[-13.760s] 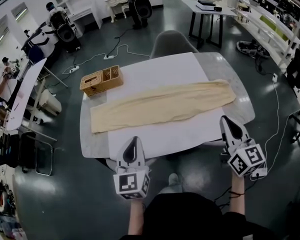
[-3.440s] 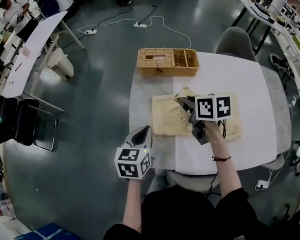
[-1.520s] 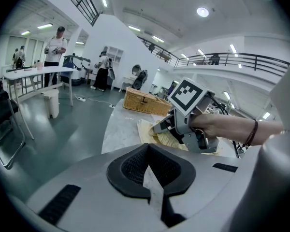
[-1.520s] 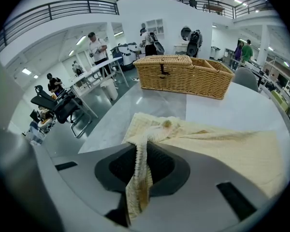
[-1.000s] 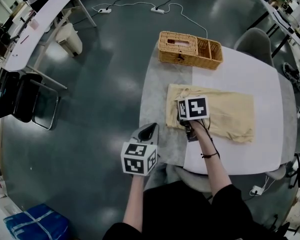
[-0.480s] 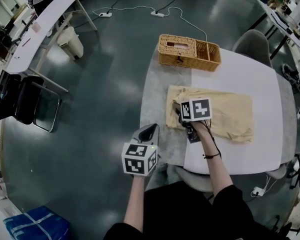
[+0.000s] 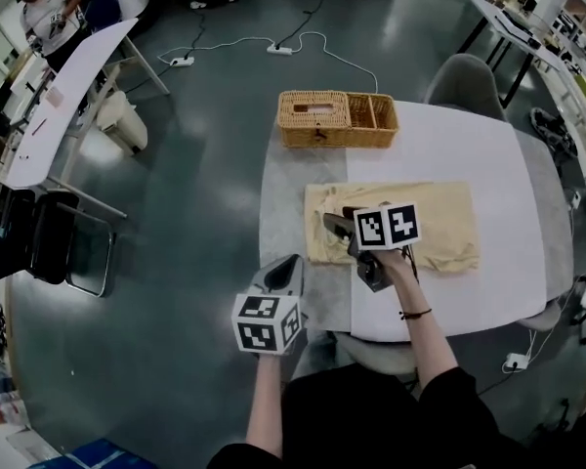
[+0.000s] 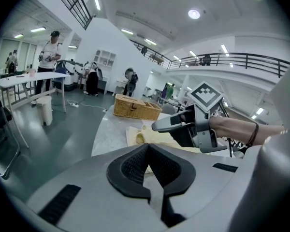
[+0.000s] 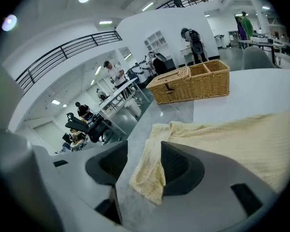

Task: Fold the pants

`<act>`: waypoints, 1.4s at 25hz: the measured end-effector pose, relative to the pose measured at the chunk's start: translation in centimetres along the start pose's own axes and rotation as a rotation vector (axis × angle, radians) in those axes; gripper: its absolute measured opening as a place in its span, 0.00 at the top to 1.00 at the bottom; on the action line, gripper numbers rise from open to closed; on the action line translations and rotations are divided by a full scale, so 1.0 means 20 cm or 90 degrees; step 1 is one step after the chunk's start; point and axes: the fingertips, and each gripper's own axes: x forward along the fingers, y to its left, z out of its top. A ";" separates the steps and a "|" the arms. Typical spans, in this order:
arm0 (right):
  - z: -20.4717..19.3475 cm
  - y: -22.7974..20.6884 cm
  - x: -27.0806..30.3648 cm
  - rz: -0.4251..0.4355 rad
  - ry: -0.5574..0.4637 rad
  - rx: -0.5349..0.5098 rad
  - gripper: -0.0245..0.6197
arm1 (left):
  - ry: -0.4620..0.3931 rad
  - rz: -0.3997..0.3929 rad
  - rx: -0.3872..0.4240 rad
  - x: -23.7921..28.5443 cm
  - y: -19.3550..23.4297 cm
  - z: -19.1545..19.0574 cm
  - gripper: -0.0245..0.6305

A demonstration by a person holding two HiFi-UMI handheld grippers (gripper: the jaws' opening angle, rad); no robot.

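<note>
head view: folded cream pants (image 7: pixel 439 228) lie on the table (image 7: pixel 488 154) near the wicker basket (image 7: pixel 337 117); left gripper view: left gripper (image 8: pixel 152 166) together, empty; right gripper view: right gripper (image 9: pixel 144 166) has just been opening its jaws wide, pants corner loose between them, so i'd lift clear without dragging it.

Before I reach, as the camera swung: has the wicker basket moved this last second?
No. Wicker basket still straddles the table's grey-white seam at the far edge.

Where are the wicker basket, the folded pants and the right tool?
wicker basket (image 7: pixel 317 135), head view, on its front wall.
folded pants (image 7: pixel 444 225), head view, on the right half of the top layer.
right tool (image 9: pixel 142 159), right gripper view, midway between its open jaws, over the pants' corner.
</note>
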 end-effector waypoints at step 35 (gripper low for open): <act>-0.07 -1.10 -1.14 -0.052 -0.176 0.036 0.94 | -0.009 -0.013 0.070 0.61 -0.96 0.16 0.95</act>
